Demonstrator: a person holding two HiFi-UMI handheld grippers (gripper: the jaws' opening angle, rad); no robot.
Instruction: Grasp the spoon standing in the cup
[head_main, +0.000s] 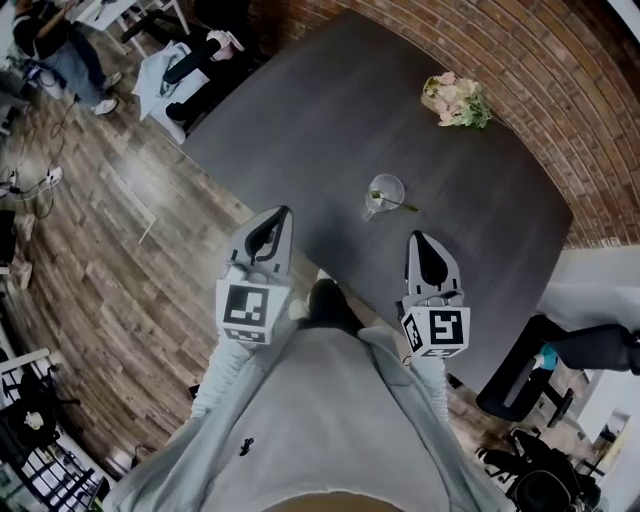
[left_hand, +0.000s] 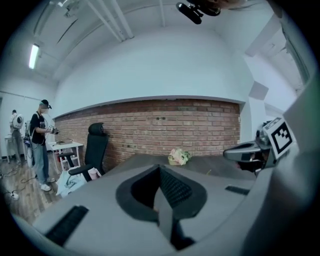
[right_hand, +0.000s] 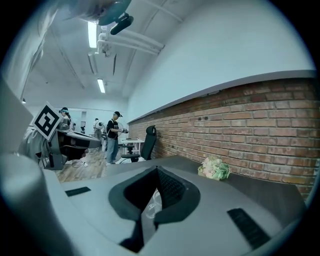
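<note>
Head view: cup (head_main: 385, 192) w/ spoon (head_main: 398, 204) on table (head_main: 300, 130), ahead & slightly left of right gripper (head_main: 419, 237) fingers, well apart. It & left gripper (head_main: 285, 211) both pinched together, empty. Spread right fingers first, then straddle handle above rim.

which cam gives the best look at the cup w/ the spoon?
Head view: the cup stands whole and unblocked on the table, spoon leaning out. Right gripper view catches only a slice of the cup past its own jaws. Left gripper view doesn't show the cup.
</note>
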